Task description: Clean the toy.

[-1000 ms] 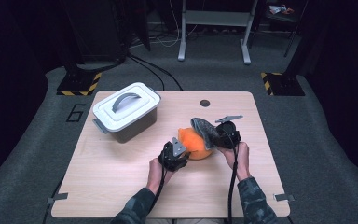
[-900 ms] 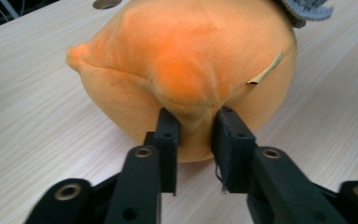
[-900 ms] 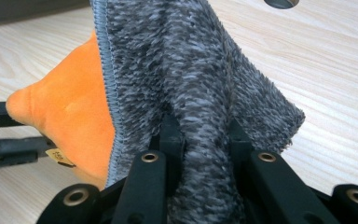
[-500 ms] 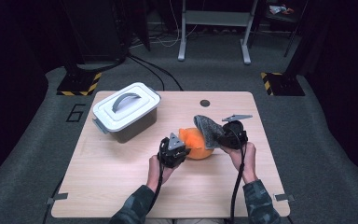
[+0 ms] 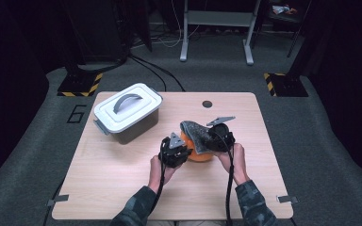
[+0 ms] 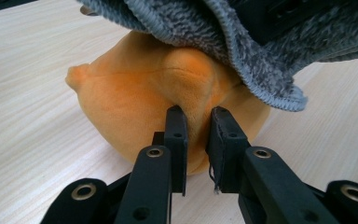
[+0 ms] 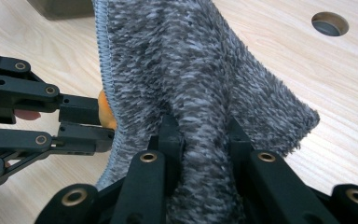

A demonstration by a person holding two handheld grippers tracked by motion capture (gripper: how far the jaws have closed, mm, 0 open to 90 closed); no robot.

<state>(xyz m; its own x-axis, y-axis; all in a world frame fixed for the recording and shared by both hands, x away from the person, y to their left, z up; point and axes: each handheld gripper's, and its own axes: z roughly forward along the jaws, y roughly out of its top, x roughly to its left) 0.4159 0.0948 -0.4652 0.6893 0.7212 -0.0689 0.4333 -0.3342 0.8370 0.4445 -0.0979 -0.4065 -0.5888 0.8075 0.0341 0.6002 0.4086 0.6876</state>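
Since the earlier frame the grey towel (image 5: 197, 133) has been drawn further over the orange plush toy (image 5: 199, 153), and the two grippers have closed in a little on it, at the near middle of the wooden table (image 5: 122, 188), just right of the white lidded box (image 5: 128, 112).

The left gripper (image 6: 196, 133) pinches a fold of the orange plush toy (image 6: 135, 102) between jaws nearly closed, holding it steady from its near-left side. The right gripper (image 7: 200, 140) is clamped on a bunched ridge of the grey towel (image 7: 177, 70), lifted above and to the right of the toy, with the cloth draping across its top.

Both things look light and soft. The plush should dent under any squeeze and spring back, so a raised seam or bulge, as taken now, is the sound place to grip. The towel is limp and fuzzy, unlikely to slip from the pads, but it will sag and trail wherever it is not held; a hold near an edge or a gathered fold gives the most control.

The white lidded box stands behind and to the left of the toy, lid on, grey handle up; its contents cannot be seen.
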